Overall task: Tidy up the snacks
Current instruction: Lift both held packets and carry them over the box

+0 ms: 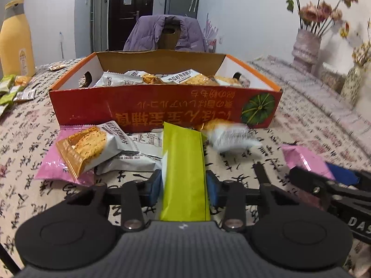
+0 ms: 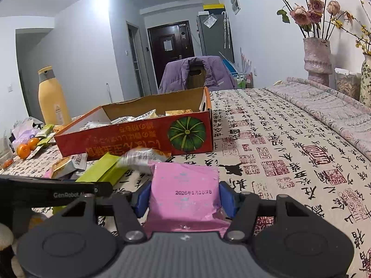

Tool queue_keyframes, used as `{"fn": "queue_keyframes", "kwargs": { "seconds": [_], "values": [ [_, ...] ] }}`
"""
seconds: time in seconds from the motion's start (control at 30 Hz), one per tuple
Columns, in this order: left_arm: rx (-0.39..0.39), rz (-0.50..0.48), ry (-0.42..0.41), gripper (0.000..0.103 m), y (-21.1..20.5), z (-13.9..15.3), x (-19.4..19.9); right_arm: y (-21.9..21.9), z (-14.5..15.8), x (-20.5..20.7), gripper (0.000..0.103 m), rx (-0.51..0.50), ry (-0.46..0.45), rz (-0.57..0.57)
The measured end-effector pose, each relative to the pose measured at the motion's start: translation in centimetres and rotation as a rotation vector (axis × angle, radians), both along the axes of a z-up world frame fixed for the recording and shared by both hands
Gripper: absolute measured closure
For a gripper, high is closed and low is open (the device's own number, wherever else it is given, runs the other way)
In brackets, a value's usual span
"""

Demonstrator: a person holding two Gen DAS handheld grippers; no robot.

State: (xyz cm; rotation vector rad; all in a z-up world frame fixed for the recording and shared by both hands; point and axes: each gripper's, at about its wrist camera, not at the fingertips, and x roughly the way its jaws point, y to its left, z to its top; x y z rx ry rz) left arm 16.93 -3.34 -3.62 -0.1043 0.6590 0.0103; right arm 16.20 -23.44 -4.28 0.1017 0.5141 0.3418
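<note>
L tool (image 1: pixel 184 185) grips flat glossy green pouch (image 1: pixel 183 162) | R tool (image 2: pixel 184 197) grips crinkly pink packet (image 2: pixel 183 192)

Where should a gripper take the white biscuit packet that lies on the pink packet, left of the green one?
Across the puffy middle of the white biscuit packet, pads on its two long sides, coming from above and the near side. It lies flat atop the pink packet; the crimped ends look flimsy.

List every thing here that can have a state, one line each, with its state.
left gripper: shut on the green packet
right gripper: shut on the pink packet
orange box: open, partly filled with snacks
yellow bottle: upright, capped
dark door: closed
white packet: blurred, beside the box front
</note>
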Motion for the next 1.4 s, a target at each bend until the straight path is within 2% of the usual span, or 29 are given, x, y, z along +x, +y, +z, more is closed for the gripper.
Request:
{"fn": "queue_keyframes", "kwargs": {
  "seconds": [0.3, 0.63, 0.83, 1.1, 1.4],
  "values": [
    [-0.02, -0.015, -0.068, 0.063, 0.3, 1.5, -1.5, 0.5, 0.3, 0.0, 0.043, -0.001, -0.013, 0.007],
    [-0.049, 0.003, -0.186, 0.063, 1.7, 4.9, -1.6, 2.3, 2.5, 1.3, 0.043, -0.021, -0.088, 0.038],
    [-0.046, 0.036, -0.252, 0.063, 3.1, 7.3, -0.3, 4.0, 4.3, 2.9, 0.043, -0.041, -0.142, 0.054],
    [-0.04, 0.072, -0.289, 0.063, 4.7, 9.5, 2.5, 5.8, 6.7, 5.8, 0.042, -0.069, -0.222, 0.06],
    [-0.055, 0.124, -0.274, 0.063, 6.6, 9.9, 6.9, 7.9, 8.0, 11.3, 0.042, -0.076, -0.21, 0.056]
  ]
}}
